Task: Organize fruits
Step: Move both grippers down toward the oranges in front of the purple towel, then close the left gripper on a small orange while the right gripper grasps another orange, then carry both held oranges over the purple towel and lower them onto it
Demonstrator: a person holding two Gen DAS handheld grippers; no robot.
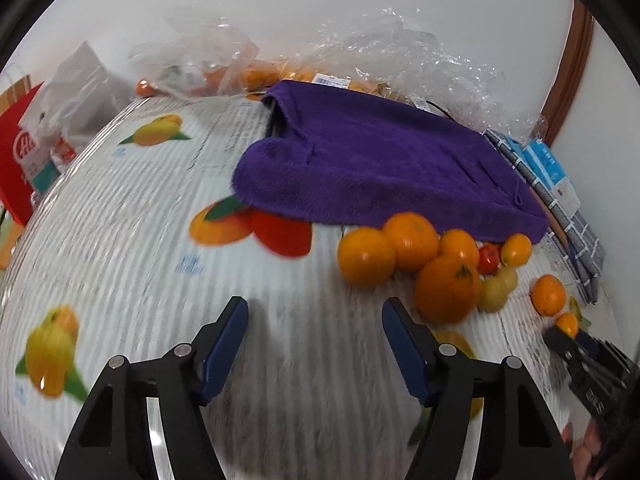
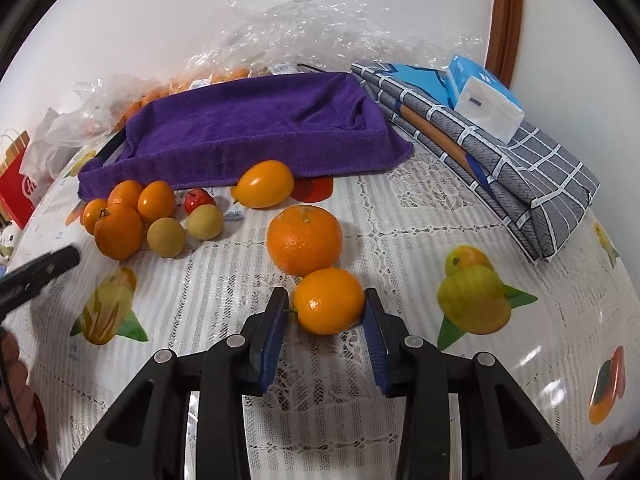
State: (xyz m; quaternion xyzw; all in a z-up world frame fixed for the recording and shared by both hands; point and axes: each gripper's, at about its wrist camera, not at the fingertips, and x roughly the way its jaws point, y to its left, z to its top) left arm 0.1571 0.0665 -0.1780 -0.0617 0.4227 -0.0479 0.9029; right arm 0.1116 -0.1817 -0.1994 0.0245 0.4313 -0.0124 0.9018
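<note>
Gripping a small orange [image 2: 329, 301] on the table [image 2: 400, 240], the right tool [image 2: 326, 308] seems clamped on it. Left tool [image 1: 315, 312] hangs spread apart, holding nothing.

Bright, even light; left view motion-blurred

The red bag [image 1: 16, 152] bears large white letters, seemingly "Ha", partly cut off. Price stickers on the plastic bags [image 1: 332, 80] and blue print on the tablecloth [image 1: 188, 264] are too blurred to read.
</note>
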